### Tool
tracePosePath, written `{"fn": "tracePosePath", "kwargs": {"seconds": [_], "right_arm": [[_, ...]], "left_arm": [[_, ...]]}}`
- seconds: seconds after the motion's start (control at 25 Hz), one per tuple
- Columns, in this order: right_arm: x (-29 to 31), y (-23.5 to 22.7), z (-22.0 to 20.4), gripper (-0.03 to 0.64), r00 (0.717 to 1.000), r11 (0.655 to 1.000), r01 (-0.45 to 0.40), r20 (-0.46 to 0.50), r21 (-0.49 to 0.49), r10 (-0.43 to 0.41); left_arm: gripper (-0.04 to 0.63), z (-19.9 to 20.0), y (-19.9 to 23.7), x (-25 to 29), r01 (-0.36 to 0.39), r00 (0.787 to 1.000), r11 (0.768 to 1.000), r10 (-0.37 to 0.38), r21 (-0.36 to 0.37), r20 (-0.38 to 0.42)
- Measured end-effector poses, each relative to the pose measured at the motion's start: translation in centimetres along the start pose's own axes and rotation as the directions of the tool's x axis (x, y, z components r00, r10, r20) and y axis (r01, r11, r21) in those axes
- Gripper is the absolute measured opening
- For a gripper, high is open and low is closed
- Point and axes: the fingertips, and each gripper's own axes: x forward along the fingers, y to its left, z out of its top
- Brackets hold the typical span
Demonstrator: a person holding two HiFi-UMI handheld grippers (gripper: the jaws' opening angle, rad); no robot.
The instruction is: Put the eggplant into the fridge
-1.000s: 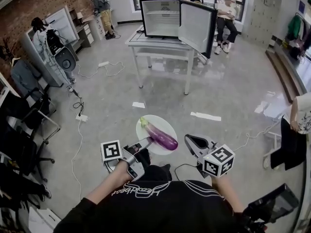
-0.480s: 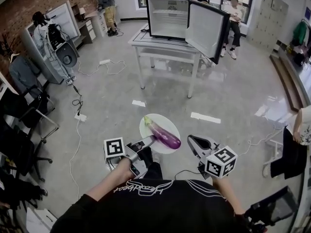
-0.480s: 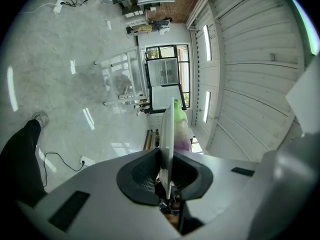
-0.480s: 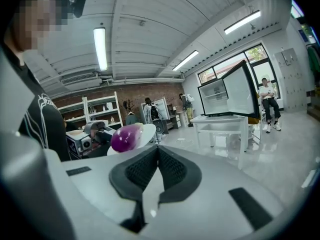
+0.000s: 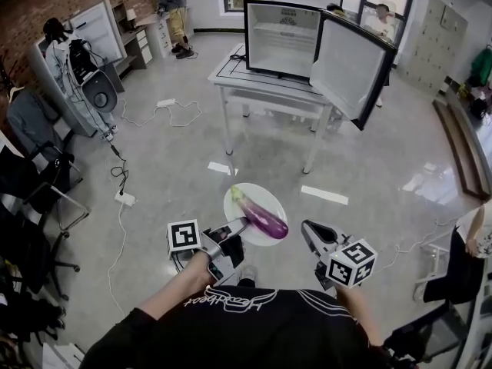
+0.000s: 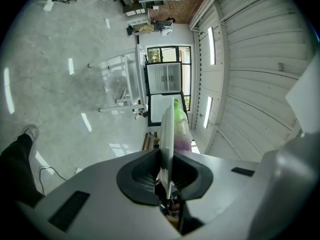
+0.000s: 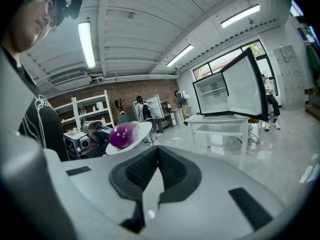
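Observation:
A purple eggplant (image 5: 263,216) with a green stem lies on a white plate (image 5: 240,223). My left gripper (image 5: 234,227) is shut on the plate's near rim and carries it level above the floor. In the left gripper view the plate (image 6: 167,134) runs edge-on between the pads, with the eggplant (image 6: 181,126) beyond. My right gripper (image 5: 310,227) hangs to the plate's right, shut and empty. Its view shows the eggplant (image 7: 122,134) at the left. The small black fridge (image 5: 284,41) stands on a white table (image 5: 269,83) ahead, its door (image 5: 350,68) swung wide to the right.
Cables and a power strip (image 5: 123,198) lie on the floor at the left. Chairs (image 5: 31,183) line the left wall. People stand or sit beyond the table. White tape marks (image 5: 323,195) lie on the grey floor between me and the table.
The table and fridge have come nearer and larger in the head view as both grippers travelled forward. The plate with the eggplant stays in the left gripper.

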Motion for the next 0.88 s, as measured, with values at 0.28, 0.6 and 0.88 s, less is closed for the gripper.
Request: {"fn": "tracePosePath", "kwargs": {"seconds": [0.28,0.6,0.88], "right_arm": [[10.0,-4.2,3.6,0.008,1.000,1.000,-0.014,-0.023,0.003,0.014],[17.8,-7.5,7.2,0.006,1.000,1.000,-0.018,-0.003,-0.001,0.018],[19.8,-9.5,9.0,0.006,0.999,0.999,0.031,0.030,0.023,-0.031]], "left_arm": [[0.035,10.4,0.3,3.3,0.017,1.000,1.000,-0.016,-0.018,0.016],[0.035,19.8,0.3,5.3,0.025,0.999,1.000,-0.025,-0.007,0.042],[0.035,22.9,-0.5,7.2,0.056,0.998,0.998,-0.056,0.030,0.003]]}}
